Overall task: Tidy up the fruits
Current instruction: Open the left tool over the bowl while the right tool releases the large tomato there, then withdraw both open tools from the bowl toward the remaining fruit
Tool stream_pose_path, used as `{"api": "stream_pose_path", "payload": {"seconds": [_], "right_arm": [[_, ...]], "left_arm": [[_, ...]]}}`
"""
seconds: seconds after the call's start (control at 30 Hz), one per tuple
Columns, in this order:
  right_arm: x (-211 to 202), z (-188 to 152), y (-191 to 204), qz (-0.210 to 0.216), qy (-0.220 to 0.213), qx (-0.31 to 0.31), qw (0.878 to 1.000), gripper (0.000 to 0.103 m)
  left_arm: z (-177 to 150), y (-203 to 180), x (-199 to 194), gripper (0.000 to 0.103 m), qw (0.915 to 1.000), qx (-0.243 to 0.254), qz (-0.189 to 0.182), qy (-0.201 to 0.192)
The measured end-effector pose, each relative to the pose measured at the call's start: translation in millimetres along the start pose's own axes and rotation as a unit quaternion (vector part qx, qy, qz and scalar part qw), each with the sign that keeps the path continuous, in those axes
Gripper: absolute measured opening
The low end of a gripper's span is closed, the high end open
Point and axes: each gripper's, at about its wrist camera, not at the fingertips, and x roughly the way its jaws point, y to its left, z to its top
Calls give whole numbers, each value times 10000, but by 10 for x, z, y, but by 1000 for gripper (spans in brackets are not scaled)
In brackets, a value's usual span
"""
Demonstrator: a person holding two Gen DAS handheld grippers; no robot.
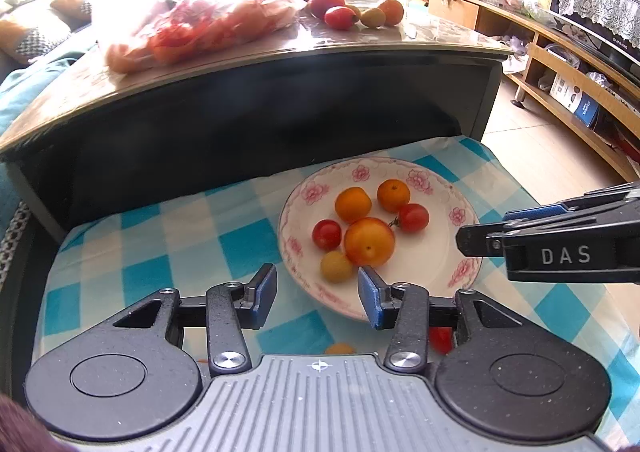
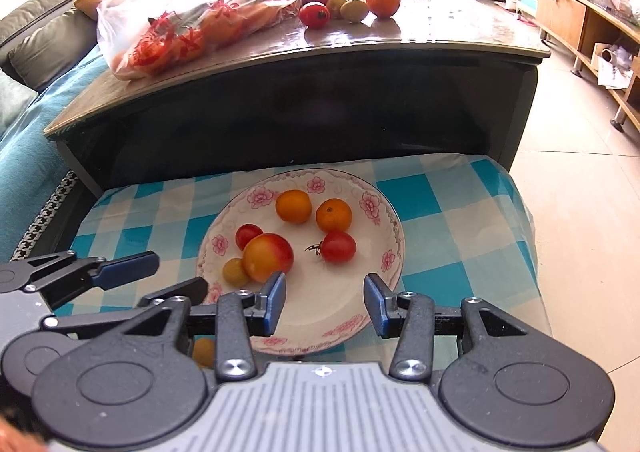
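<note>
A white plate with pink flowers sits on a blue checked cloth. It holds several small fruits: two oranges, a larger orange-red fruit, two red tomatoes and a small yellow fruit. My left gripper is open and empty over the plate's near left rim. My right gripper is open and empty over the plate's near part; it also shows in the left wrist view. An orange fruit and a red one lie on the cloth under the grippers.
A dark coffee table stands behind the cloth, with a plastic bag of fruit and several loose fruits. A sofa is at left, wooden shelves at right.
</note>
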Motion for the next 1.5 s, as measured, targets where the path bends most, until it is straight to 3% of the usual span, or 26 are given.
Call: {"api": "stream_pose_path", "payload": {"seconds": [0.77,1.5], "right_arm": [[-300,-469,121,7,184,-90,9998,46],[-133,-583,77,-39,479,17,9988,46]], "left_arm": [[-415,375,-422,55,9993,-345,134,59],[-558,267,-338,58,9980,-478,-311,284]]}}
